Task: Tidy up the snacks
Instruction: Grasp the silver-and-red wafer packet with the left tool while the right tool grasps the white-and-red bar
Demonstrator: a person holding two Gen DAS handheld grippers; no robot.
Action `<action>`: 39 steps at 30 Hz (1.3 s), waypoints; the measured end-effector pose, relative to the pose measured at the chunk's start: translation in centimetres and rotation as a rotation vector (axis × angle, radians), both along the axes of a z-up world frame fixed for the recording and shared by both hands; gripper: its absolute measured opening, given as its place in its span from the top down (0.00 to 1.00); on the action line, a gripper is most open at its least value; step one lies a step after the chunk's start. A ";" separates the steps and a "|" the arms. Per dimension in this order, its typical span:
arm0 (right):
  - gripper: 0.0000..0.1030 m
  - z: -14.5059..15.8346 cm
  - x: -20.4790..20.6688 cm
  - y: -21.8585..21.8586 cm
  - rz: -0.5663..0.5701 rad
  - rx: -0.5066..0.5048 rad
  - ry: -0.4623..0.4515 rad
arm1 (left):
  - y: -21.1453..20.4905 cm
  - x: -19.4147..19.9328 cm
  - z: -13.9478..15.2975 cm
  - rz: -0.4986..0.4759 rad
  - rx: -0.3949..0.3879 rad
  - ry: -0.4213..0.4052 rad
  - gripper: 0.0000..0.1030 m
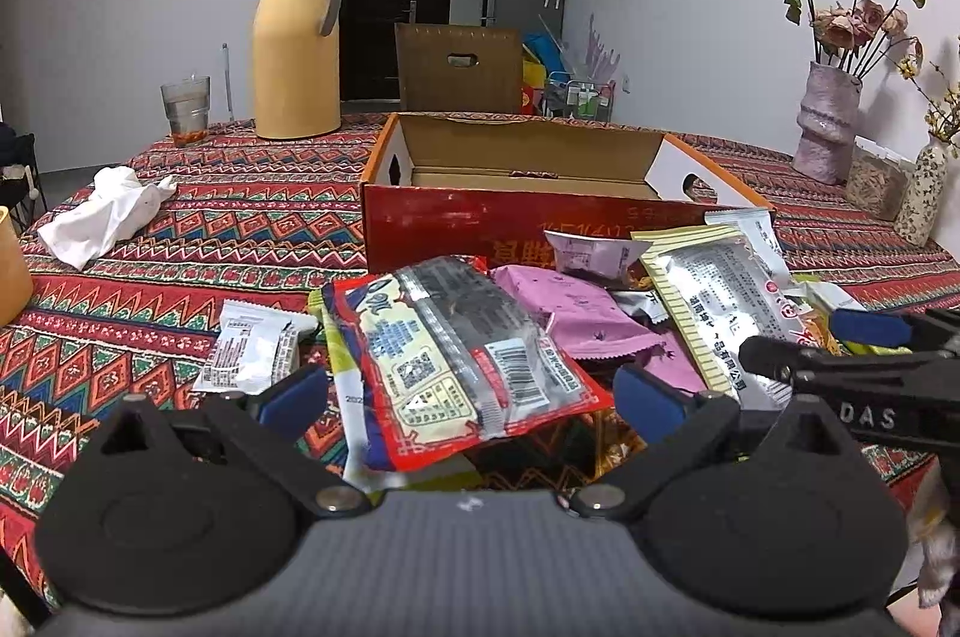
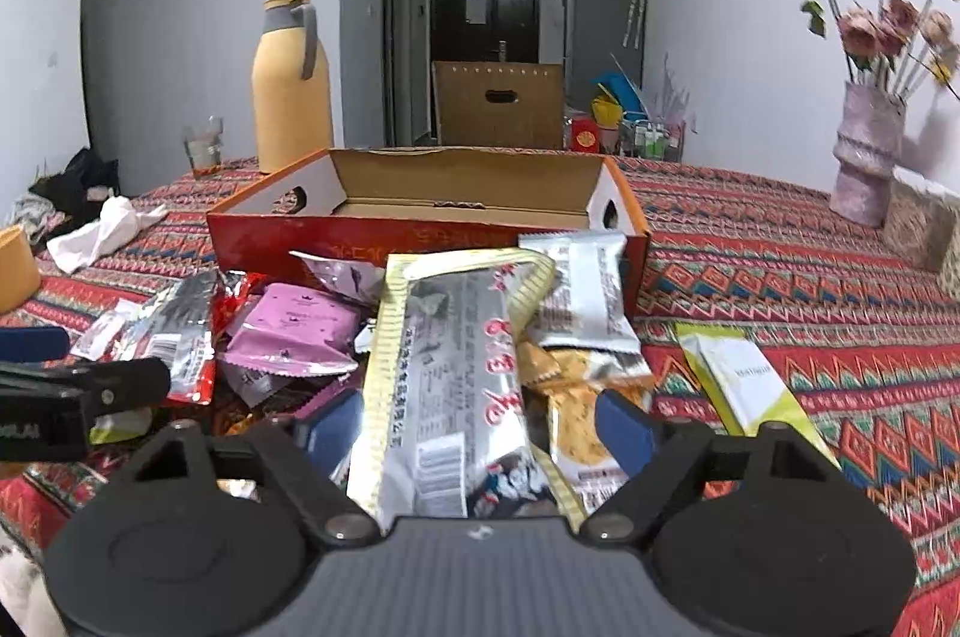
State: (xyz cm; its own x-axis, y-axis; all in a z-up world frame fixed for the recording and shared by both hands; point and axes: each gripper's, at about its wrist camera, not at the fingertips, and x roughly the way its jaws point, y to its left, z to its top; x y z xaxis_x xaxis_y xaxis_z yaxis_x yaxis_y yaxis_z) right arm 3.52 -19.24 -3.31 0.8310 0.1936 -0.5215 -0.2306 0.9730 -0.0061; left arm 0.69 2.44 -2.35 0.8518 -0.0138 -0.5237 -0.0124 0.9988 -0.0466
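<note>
Barely underway, I'd say: the red cardboard box [image 2: 420, 241] looks empty, and the crinkly foil snack packets [image 1: 576, 313] lie heaped against its front. Right gripper [image 2: 480, 427] straddles a silver-and-yellow striped packet [image 2: 444, 373], pads apparently not pressing; left gripper [image 1: 474, 397] gapes over a glossy red-edged packet [image 1: 456, 361].

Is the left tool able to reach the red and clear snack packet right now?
Probably yes: the red and clear snack packet lies on top of the pile between the open left tool fingers, uncovered.
</note>
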 end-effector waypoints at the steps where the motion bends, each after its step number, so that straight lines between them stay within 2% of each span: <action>1: 0.24 0.1 0.2 0.1 -0.001 -0.002 -0.002 | 0.1 0.1 0.0 0.002 -0.001 0.001 0.00; 13: 0.27 -0.3 1.6 1.1 0.007 -0.035 -0.001 | 0.7 1.2 0.0 0.019 0.008 0.015 0.00; 20: 0.29 -1.2 3.0 1.7 0.013 -0.039 0.031 | 0.8 2.3 -0.2 0.023 0.009 0.031 0.00; 21: 0.31 -1.3 3.1 1.7 0.013 -0.038 0.035 | 0.8 2.4 -0.2 0.023 0.010 0.034 0.00; 24: 0.47 -1.4 3.1 2.1 0.025 -0.052 0.029 | 0.8 2.6 -0.3 0.023 0.010 0.040 0.00; 26: 0.51 -1.5 2.9 2.4 0.035 -0.076 0.017 | 0.8 2.8 -0.3 0.021 0.008 0.043 0.00; 30: 0.66 -1.2 2.8 2.1 0.054 -0.059 0.016 | 0.8 3.1 -0.1 0.026 0.005 0.051 0.00; 39: 0.68 0.4 1.5 0.5 0.058 0.044 -0.035 | 1.0 3.8 0.4 0.045 -0.019 0.076 0.00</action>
State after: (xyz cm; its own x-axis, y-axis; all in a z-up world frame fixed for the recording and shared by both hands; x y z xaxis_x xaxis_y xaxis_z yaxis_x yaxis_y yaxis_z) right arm 5.05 -18.75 -2.89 0.8352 0.2641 -0.4825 -0.2868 0.9576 0.0277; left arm 4.51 3.43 -1.96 0.8099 0.0129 -0.5865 -0.0615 0.9961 -0.0630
